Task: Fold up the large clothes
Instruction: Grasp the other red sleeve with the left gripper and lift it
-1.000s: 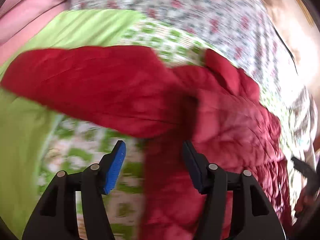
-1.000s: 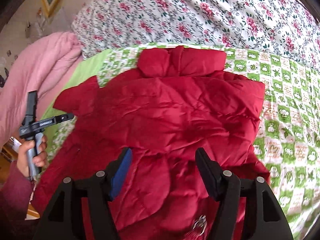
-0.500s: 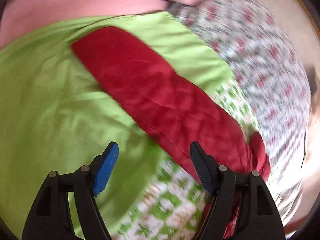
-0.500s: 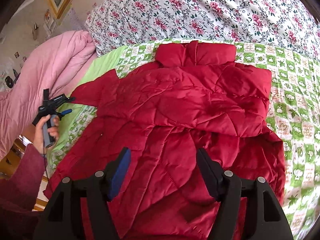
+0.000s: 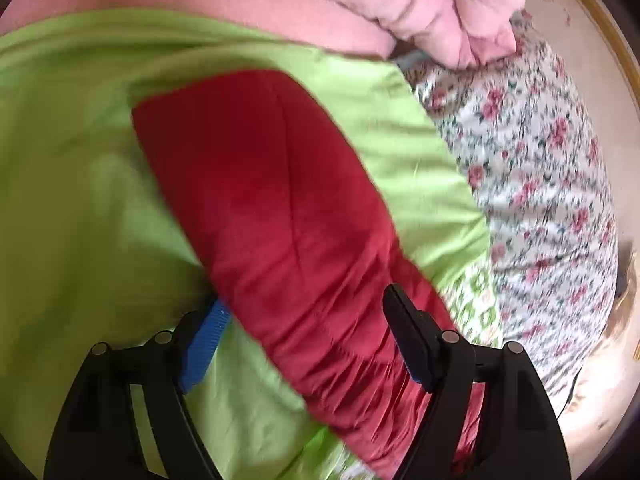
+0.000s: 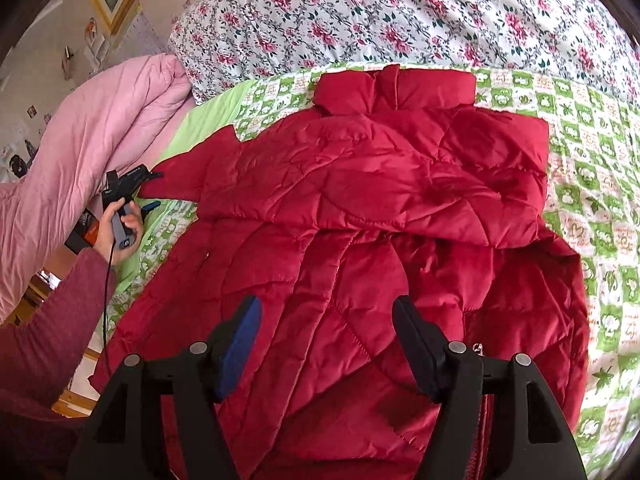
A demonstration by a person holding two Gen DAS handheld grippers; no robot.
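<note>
The red puffy jacket (image 6: 372, 216) lies spread out on the bed, front side down it seems, with its collar (image 6: 394, 90) at the far end near the flowery blanket (image 6: 400, 8). One sleeve looks already folded across the back, so the job seems to be partway done. The other sleeve (image 5: 288, 216) sticks out to the left over the plain green sheet (image 5: 80, 200). The left gripper (image 5: 304, 336) is right at this sleeve, with its fingers spread wide and the sleeve lying between them. The cloth hides the tip of the blue finger (image 5: 204, 352), so the sleeve looks ready to be pinched but is not pinched yet. The right gripper (image 6: 326, 340) hovers over the bottom half of the jacket with its fingers spread too, holding nothing. I think the step now is folding in the left sleeve. Next, the left gripper should squeeze the sleeve and carry it over onto the jacket's back. The puffy cloth is slippery, so it needs a good firm pinch. A pink quilt (image 6: 92, 132) is piled up beside the bed's green checked cover (image 6: 592, 184).
</note>
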